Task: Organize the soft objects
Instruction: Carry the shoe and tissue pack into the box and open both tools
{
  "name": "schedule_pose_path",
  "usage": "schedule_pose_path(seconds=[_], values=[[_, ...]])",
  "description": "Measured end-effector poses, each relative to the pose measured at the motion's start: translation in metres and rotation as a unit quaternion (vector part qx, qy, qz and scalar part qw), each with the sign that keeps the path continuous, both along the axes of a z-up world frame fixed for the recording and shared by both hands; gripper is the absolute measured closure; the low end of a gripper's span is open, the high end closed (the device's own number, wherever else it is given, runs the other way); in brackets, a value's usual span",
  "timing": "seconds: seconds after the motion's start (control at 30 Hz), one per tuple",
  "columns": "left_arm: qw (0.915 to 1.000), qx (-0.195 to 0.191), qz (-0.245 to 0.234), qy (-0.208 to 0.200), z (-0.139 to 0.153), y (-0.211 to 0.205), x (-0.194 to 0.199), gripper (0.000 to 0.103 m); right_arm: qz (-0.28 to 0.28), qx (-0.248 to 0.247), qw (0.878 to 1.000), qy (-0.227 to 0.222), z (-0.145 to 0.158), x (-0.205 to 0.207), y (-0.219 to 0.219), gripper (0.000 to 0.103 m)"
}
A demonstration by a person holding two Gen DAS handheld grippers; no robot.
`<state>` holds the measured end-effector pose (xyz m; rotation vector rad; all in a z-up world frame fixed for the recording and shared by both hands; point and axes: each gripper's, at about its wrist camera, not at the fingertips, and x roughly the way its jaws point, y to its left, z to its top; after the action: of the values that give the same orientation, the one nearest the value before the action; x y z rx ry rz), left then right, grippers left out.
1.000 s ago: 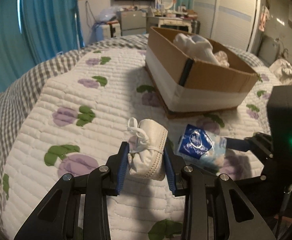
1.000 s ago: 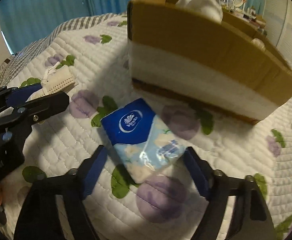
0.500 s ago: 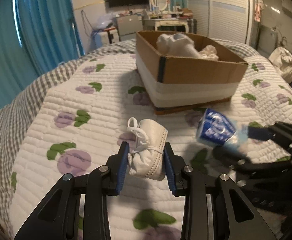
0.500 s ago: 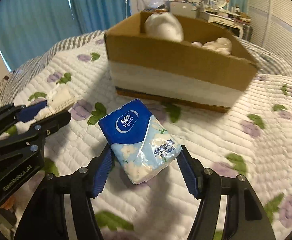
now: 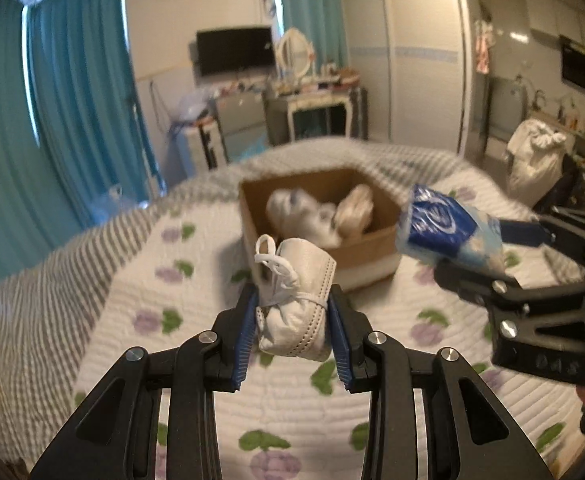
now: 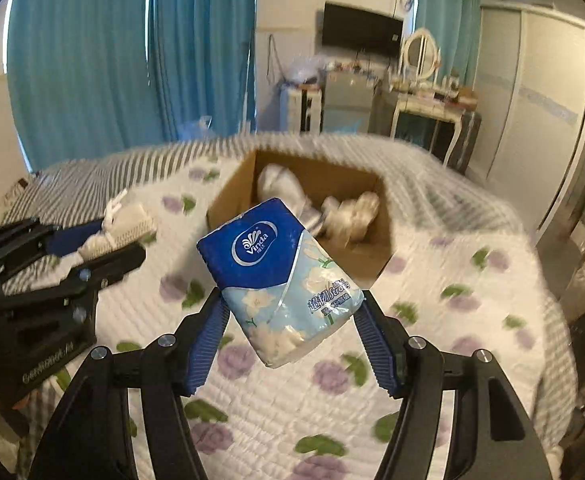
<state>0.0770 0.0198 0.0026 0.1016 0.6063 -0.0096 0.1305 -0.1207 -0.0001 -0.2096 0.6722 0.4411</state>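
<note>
Nearest the left camera, the left gripper [image 5: 292, 322] holds a small white baby shoe [image 5: 297, 304] heel-down, toe and laces pointing up and away. The fingers [image 5: 245, 332] are drawn in narrow, their blue pads pressed against both sides of the shoe, which bulges slightly between them. A side grip low on the shoe probably makes sense because the soft body gives under pressure and the lace bow stays free above.

The right gripper [image 6: 292, 328] carries a blue and white tissue pack [image 6: 280, 276], gripped by its lower, pale-flowered end, so the dark blue end sticks up and tilts to the left. Its fingers [image 6: 208, 340] stand moderately apart, as wide as the pack, closed on its two sides. Holding it by one end seems to leave most of the pack ahead of the fingers, handy for dropping it in first.

Both things hang in the air above the bed [image 5: 104, 332], with its white quilt printed with purple flowers, and neither touches it. In each view the other gripper shows off to the side, the two apart from each other.

Beyond them sits an open cardboard box [image 6: 372, 248] on the quilt, with pale soft things [image 6: 284, 192] already inside. Judging by that, both loads are headed for the box and neither is over it yet. Much of the bed and the box is blurred.
</note>
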Motion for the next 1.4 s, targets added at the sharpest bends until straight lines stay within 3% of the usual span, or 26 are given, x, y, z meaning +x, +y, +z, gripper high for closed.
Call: schedule_pose_path(seconds=[0.13, 0.23, 0.37, 0.53, 0.73, 0.9, 1.1, 1.3, 1.37, 1.4], values=[[0.9996, 0.007, -0.010, -0.026, 0.027, -0.013, 0.005, 0.070, -0.005, 0.013, 0.999, -0.036, 0.043, 0.005, -0.013, 0.039], [0.9992, -0.009, -0.019, -0.035, 0.045, -0.014, 0.022, 0.070, -0.013, 0.019, 0.998, -0.061, 0.072, 0.016, -0.024, 0.039], [0.9987, -0.030, -0.022, -0.035, 0.059, -0.010, 0.058, 0.070, -0.024, 0.033, 0.996, -0.075, 0.097, 0.041, -0.037, 0.039], [0.9983, -0.050, -0.014, -0.025, 0.061, -0.001, 0.119, 0.070, -0.031, 0.045, 0.996, -0.074, 0.106, 0.088, -0.039, 0.039], [0.9985, -0.054, 0.001, -0.006, 0.039, 0.014, 0.196, 0.070, -0.023, 0.078, 0.996, -0.038, 0.085, 0.172, -0.027, 0.039], [0.9979, -0.044, 0.000, 0.049, -0.005, 0.015, 0.249, 0.070, -0.007, 0.062, 0.998, 0.015, 0.032, 0.237, -0.005, 0.039], [0.9946, -0.027, -0.009, 0.100, -0.049, 0.013, 0.270, 0.069, 0.011, 0.025, 0.996, 0.089, -0.041, 0.279, 0.012, 0.039], [0.9925, -0.025, -0.001, 0.120, -0.056, 0.009, 0.273, 0.066, -0.013, 0.045, 0.993, 0.107, -0.062, 0.290, 0.006, 0.037], [0.9912, -0.015, 0.007, 0.131, -0.058, 0.009, 0.276, 0.050, -0.021, 0.063, 0.991, 0.112, -0.059, 0.290, 0.002, 0.030], [0.9912, -0.008, 0.017, 0.131, -0.059, 0.010, 0.275, 0.031, -0.021, 0.070, 0.991, 0.109, -0.055, 0.292, 0.000, 0.023]])
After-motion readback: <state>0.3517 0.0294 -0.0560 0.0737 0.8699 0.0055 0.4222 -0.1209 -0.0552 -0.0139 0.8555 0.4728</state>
